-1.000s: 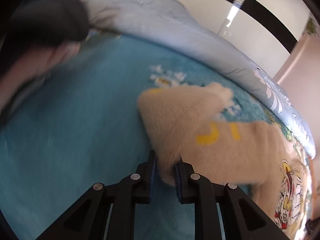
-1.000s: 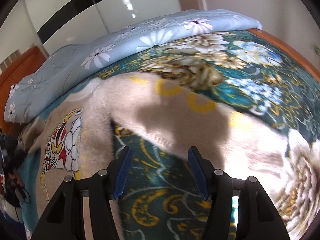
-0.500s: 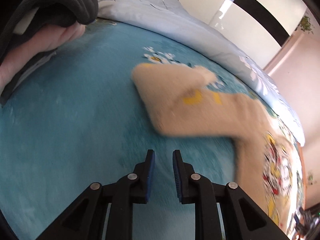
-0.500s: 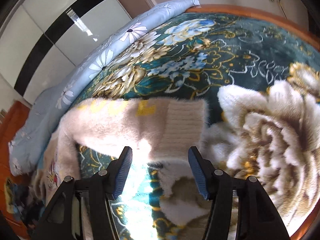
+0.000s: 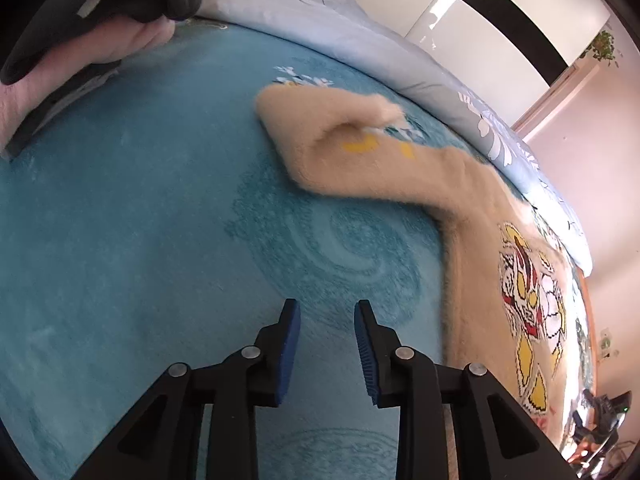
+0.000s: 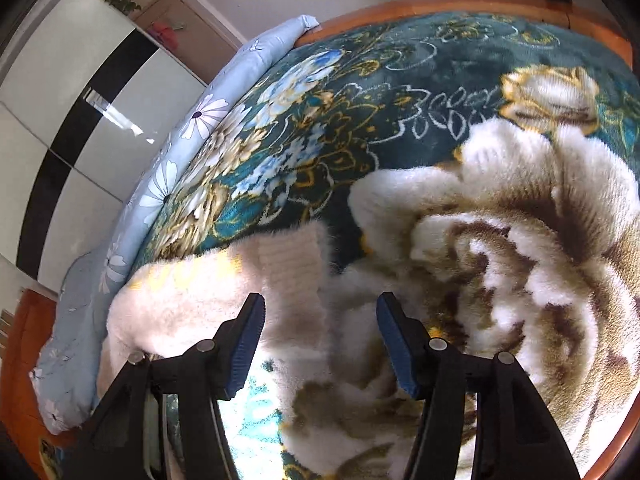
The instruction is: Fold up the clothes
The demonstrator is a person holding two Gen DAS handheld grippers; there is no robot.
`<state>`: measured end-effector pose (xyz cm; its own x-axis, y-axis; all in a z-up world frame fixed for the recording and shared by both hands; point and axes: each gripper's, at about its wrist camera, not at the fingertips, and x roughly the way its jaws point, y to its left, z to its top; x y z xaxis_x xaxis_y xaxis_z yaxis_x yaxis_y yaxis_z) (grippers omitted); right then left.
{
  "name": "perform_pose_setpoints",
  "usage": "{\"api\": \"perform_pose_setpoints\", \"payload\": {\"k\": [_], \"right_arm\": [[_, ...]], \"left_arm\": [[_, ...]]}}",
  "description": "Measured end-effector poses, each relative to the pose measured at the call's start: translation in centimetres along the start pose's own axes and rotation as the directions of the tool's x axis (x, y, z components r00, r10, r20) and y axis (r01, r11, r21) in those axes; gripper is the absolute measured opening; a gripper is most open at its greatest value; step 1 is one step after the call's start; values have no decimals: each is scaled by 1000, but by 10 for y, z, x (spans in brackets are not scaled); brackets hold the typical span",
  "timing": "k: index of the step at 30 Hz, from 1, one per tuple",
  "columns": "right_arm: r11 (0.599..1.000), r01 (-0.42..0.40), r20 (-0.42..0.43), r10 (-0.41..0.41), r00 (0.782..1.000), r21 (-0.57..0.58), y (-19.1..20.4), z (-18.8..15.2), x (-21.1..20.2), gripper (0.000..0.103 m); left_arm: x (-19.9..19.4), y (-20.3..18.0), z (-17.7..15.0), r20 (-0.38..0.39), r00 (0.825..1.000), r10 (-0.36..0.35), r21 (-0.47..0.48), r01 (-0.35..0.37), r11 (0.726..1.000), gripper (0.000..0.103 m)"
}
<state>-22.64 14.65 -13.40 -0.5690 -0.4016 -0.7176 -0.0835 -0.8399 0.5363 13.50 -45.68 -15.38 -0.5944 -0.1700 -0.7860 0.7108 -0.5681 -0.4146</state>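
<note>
A fuzzy beige sweater (image 5: 472,216) with a red, yellow and white cartoon print lies spread on the bed. Its left sleeve (image 5: 344,148) stretches out over the teal blanket, the cuff curled up. My left gripper (image 5: 326,312) is open and empty, hovering over bare blanket short of that sleeve. In the right wrist view the other sleeve (image 6: 224,284) lies with its ribbed cuff (image 6: 292,264) just ahead of my right gripper (image 6: 320,304), which is open wide and holds nothing.
A teal blanket (image 5: 140,220) with a big cream flower pattern (image 6: 500,240) covers the bed. A light blue daisy-print duvet (image 5: 360,44) is bunched along the far side. Dark and pale folded clothes (image 5: 80,32) lie at the upper left. The wooden bed frame (image 6: 460,2) rims the blanket.
My left gripper let go of the left sleeve, drew back and opened a little. My right gripper swung right along the other sleeve to its cuff, staying open.
</note>
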Motion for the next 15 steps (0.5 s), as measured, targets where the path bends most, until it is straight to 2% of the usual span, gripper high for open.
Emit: {"api": "perform_pose_setpoints", "payload": {"k": [3, 5, 7, 8, 9, 12, 15], "right_arm": [[995, -92, -44, 93, 995, 26, 11, -6, 11, 62], [992, -110, -26, 111, 993, 55, 11, -6, 13, 59], [983, -151, -16, 154, 988, 107, 5, -5, 13, 36], [977, -164, -17, 167, 986, 133, 1, -4, 13, 35], [974, -172, -18, 176, 984, 149, -1, -2, 14, 29], [983, -153, -9, 154, 988, 105, 3, 4, 11, 22], [997, -74, 42, 75, 996, -10, 14, 17, -1, 21]], "left_arm": [[-4, -6, -4, -16, 999, -31, 8, 31, 999, 34], [-7, -7, -5, -25, 999, -45, 11, 45, 999, 34], [-10, -8, -4, -16, 999, -37, 18, 37, 999, 34], [-10, -8, -3, -15, 999, -37, 15, 37, 999, 34], [-9, -8, -1, -14, 999, -36, 12, 37, 999, 34], [-9, -7, 0, -16, 999, -35, 5, 36, 999, 34], [-13, -7, 2, -16, 999, -42, 18, 42, 999, 34]]}}
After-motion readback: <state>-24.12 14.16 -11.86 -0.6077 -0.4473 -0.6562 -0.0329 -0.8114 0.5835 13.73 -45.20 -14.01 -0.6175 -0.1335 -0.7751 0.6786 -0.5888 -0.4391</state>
